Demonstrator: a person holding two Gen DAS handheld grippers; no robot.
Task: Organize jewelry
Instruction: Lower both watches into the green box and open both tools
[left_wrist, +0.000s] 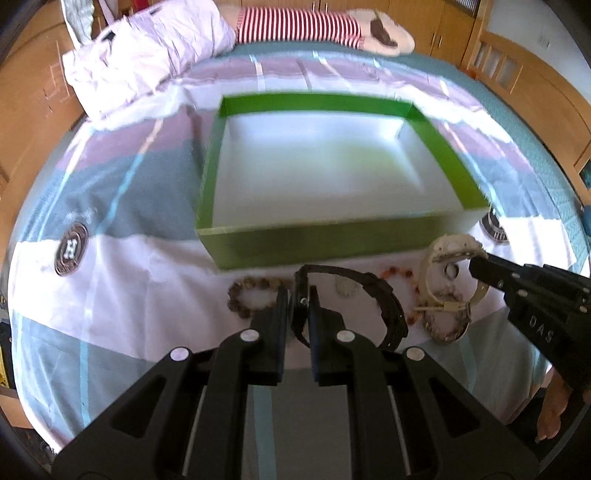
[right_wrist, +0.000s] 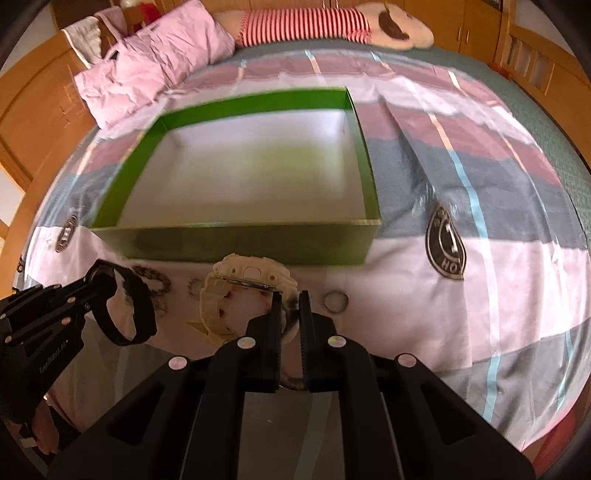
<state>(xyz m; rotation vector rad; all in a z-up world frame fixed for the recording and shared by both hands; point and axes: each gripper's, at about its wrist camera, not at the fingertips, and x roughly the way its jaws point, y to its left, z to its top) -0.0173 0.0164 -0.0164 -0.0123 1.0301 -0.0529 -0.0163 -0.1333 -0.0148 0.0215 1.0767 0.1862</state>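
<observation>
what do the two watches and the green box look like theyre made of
Black watch, held by the left gripper: matte, ridged strap, probably rubber or resin. White watch, held by the right gripper: chunky cream case, likely moulded plastic. Green box: thin flat walls, plain white inside, apparently cardboard.

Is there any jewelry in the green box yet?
No, the box shows only its bare white floor; both watches sit outside it.
</observation>
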